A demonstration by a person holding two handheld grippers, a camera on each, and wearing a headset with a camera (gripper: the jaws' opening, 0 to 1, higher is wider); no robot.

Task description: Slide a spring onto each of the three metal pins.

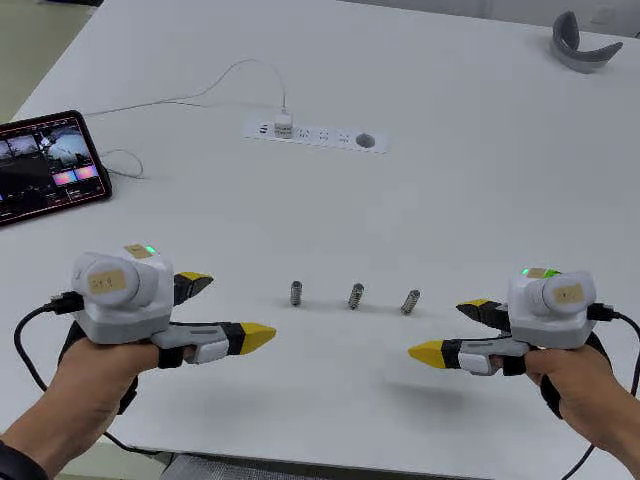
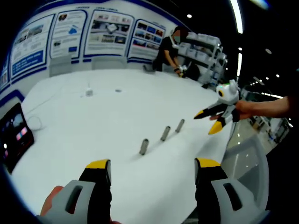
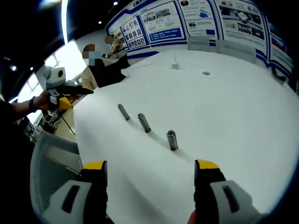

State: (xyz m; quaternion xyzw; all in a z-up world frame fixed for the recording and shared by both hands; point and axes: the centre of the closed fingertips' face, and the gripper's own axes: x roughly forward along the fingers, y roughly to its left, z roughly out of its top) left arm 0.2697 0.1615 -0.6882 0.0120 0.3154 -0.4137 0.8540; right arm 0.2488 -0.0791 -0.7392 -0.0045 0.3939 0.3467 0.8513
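Observation:
Three short upright springs stand in a row on the white table: left spring (image 1: 297, 293), middle spring (image 1: 356, 296) and right spring (image 1: 410, 301), the last two leaning a little. Whether pins sit inside them I cannot tell. My left gripper (image 1: 228, 308) hovers to the left of the row, open and holding nothing. Mirroring it on the right, my right gripper (image 1: 448, 328) is open too. Ahead of the left gripper's (image 2: 153, 164) yellow tips the nearest spring (image 2: 144, 146) shows. Past the right gripper (image 3: 150, 165) the closest spring (image 3: 172, 140) has clear coils.
A white power strip (image 1: 315, 133) with a plugged cable lies behind the springs. A lit tablet (image 1: 45, 165) rests at the left edge, a grey curved object (image 1: 580, 45) at the far right. The table's front edge runs just under my hands. People stand beyond the table (image 2: 170, 46).

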